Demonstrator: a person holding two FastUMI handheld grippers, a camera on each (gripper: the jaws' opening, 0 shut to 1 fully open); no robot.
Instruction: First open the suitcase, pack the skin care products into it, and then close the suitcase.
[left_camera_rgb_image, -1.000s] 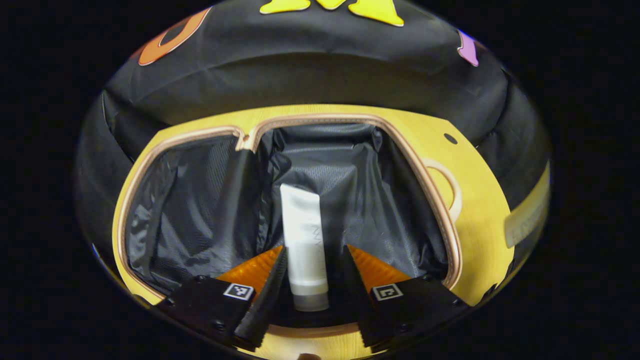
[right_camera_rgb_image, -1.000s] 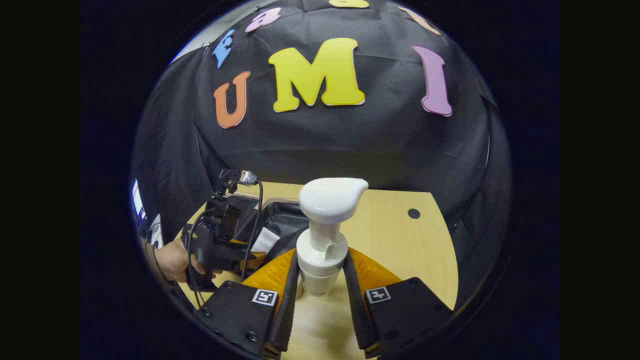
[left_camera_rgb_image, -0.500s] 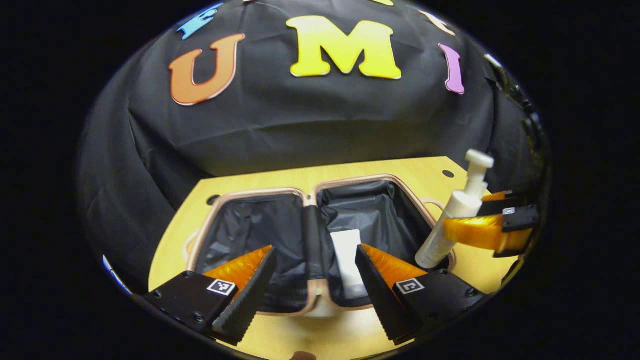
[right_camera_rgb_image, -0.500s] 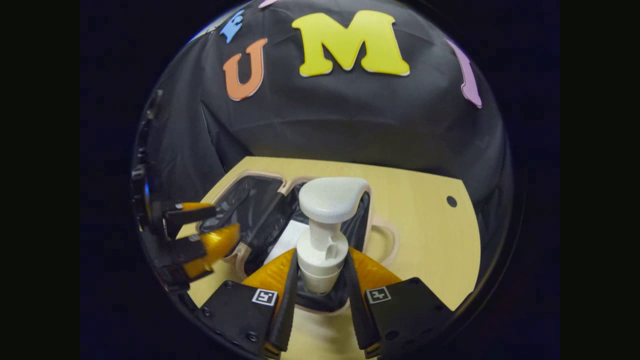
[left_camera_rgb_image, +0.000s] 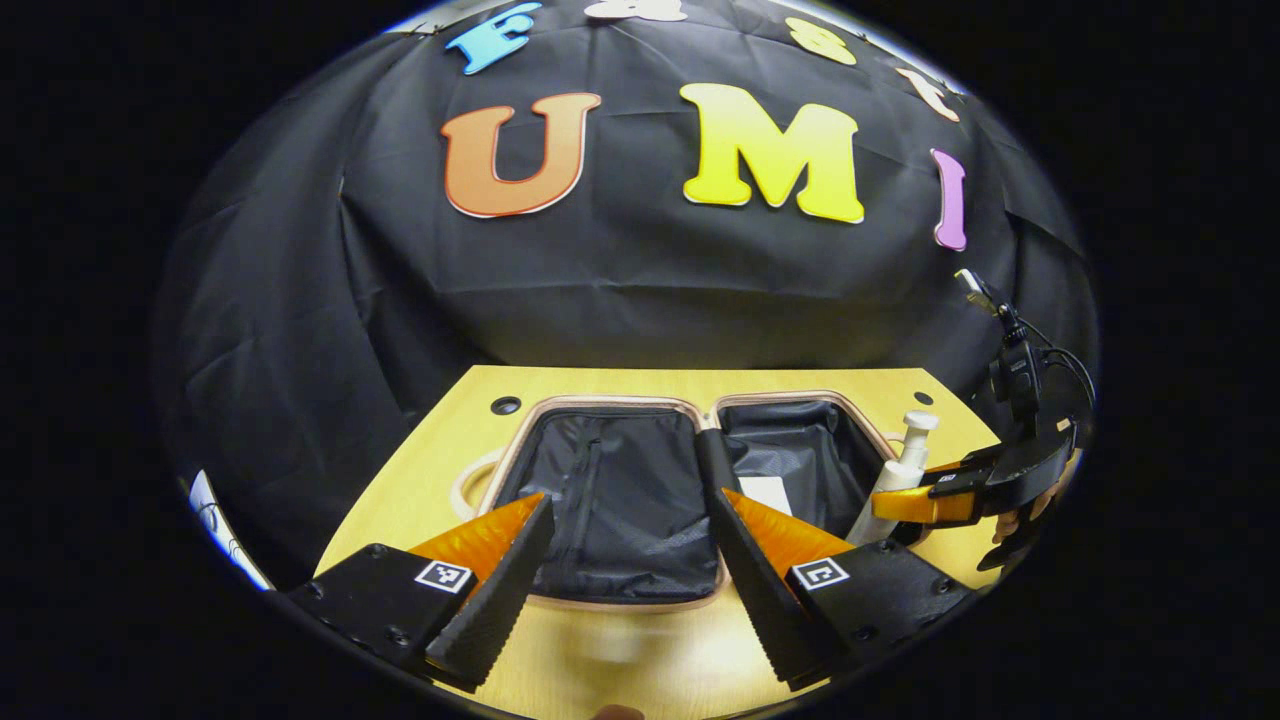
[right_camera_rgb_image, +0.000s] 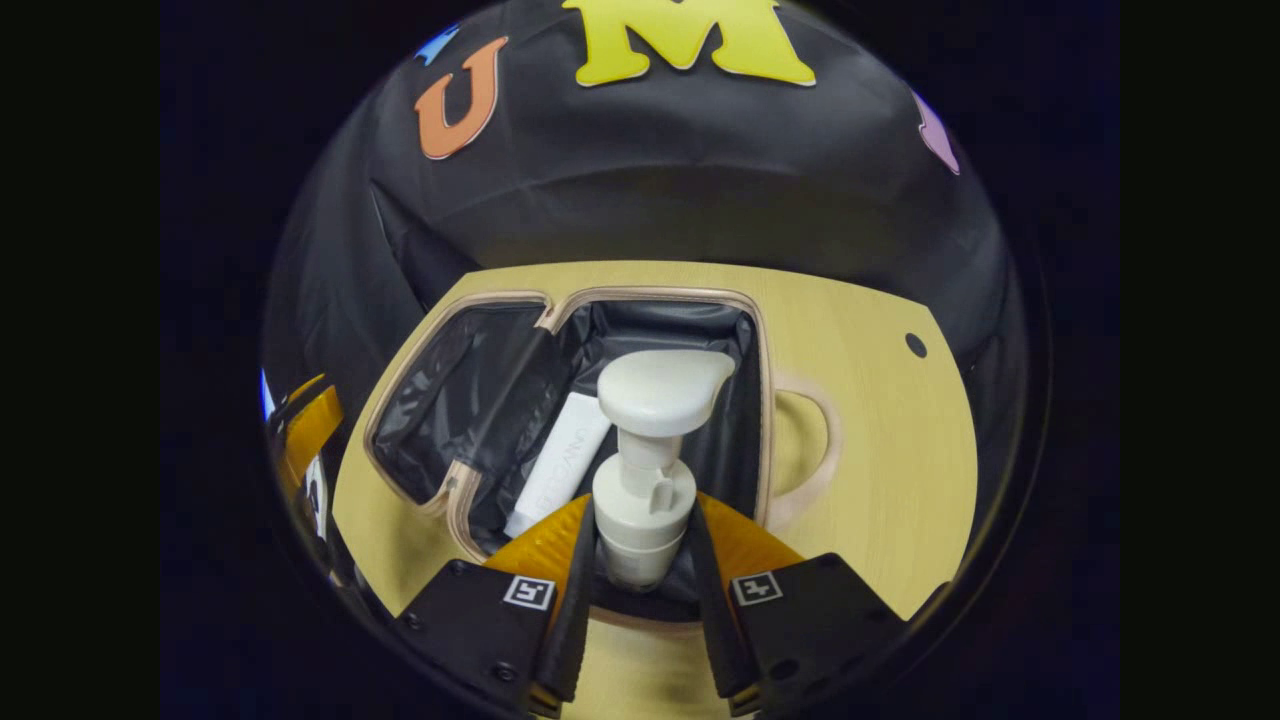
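Observation:
The suitcase (left_camera_rgb_image: 610, 600) lies open flat on the table, its two black-lined halves side by side inside a pale pink rim (right_camera_rgb_image: 762, 400). A white tube (right_camera_rgb_image: 560, 462) lies in the right half (left_camera_rgb_image: 768, 493). My right gripper (right_camera_rgb_image: 640, 505) is shut on a white pump bottle (right_camera_rgb_image: 650, 450), held upright over that same half, beside the tube. From the left gripper view the bottle (left_camera_rgb_image: 895, 480) and the right gripper (left_camera_rgb_image: 925, 503) stand at the case's right edge. My left gripper (left_camera_rgb_image: 628, 495) hangs open in front of the case, holding nothing.
The yellow wooden table (left_camera_rgb_image: 440, 480) has round holes (right_camera_rgb_image: 915, 345) near its back corners. The case's looped handle (right_camera_rgb_image: 815, 440) lies on the table at the right. The black cloth wall stands close behind. The left gripper (right_camera_rgb_image: 305, 430) shows at the far left edge.
My left gripper has drawn back and up from the tube, which stays in the case. My right gripper has carried the pump bottle from beside the case to over its right half.

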